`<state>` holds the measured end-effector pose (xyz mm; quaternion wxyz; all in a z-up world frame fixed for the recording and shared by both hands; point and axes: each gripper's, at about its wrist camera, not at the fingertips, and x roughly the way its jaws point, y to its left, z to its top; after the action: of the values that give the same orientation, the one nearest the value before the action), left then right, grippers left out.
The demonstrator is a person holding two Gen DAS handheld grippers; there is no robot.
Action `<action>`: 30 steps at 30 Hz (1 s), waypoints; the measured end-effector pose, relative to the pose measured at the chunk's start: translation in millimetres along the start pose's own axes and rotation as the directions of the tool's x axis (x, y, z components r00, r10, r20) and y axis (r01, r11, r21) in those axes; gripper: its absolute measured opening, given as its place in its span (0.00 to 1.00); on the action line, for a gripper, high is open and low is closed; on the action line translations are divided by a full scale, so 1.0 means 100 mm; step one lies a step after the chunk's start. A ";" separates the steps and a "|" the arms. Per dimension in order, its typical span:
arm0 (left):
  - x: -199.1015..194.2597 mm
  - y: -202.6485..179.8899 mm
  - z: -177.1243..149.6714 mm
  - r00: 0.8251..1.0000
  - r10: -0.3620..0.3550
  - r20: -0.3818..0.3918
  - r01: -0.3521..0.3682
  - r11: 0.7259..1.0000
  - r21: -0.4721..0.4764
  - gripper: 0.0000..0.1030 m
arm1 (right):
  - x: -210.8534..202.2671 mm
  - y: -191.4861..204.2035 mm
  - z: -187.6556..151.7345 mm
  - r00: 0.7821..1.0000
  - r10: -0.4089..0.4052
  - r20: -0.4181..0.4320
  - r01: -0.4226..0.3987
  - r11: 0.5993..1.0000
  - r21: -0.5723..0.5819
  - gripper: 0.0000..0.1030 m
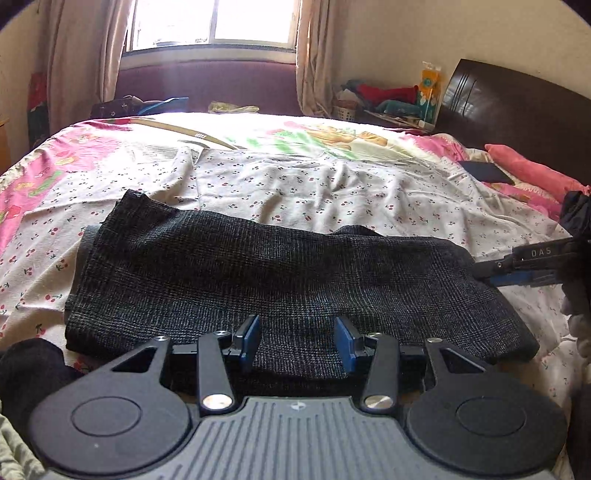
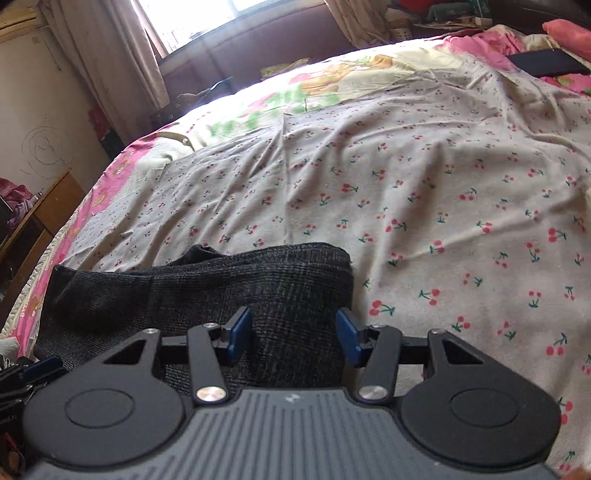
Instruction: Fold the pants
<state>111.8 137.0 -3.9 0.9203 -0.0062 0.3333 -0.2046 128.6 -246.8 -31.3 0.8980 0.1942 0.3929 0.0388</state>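
Observation:
The dark grey checked pants [image 1: 258, 280] lie folded in a long band across the cherry-print sheet [image 1: 314, 192]. My left gripper [image 1: 295, 339] is open, its blue pads [image 1: 251, 339] over the near edge of the pants, holding nothing. My right gripper [image 2: 293, 334] is open over the right end of the pants [image 2: 221, 291], empty. The right gripper also shows at the right edge of the left wrist view [image 1: 532, 266], beside the pants' right end.
The bed carries a pink floral cover [image 1: 44, 177], a pink pillow [image 1: 528, 170] and a dark phone-like slab [image 1: 485, 171] at the right. A dark headboard [image 1: 517, 110], a cluttered shelf [image 1: 388, 99] and a window [image 1: 214, 22] stand behind. A wooden cabinet [image 2: 40, 221] is at the left.

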 end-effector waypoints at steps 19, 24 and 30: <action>0.33 0.21 0.46 0.996 0.075 -0.049 -0.075 0.997 0.004 0.56 | 0.46 -0.51 -0.04 0.854 0.516 -0.068 -0.473 0.825 0.310 0.57; 0.24 0.70 0.53 0.975 0.214 -0.066 -0.219 0.972 -0.086 0.66 | 0.39 -0.29 0.08 0.863 0.504 -0.043 -0.476 0.838 0.268 0.15; 0.46 0.47 0.47 0.981 0.181 -0.070 -0.180 0.984 0.016 0.65 | 0.49 -0.41 0.07 0.894 0.441 -0.075 -0.393 0.855 0.337 0.12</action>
<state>190.7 156.5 -2.3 0.9227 0.0356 0.3641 -0.1220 163.7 -276.4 -76.3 0.7937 0.4114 0.4085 0.1845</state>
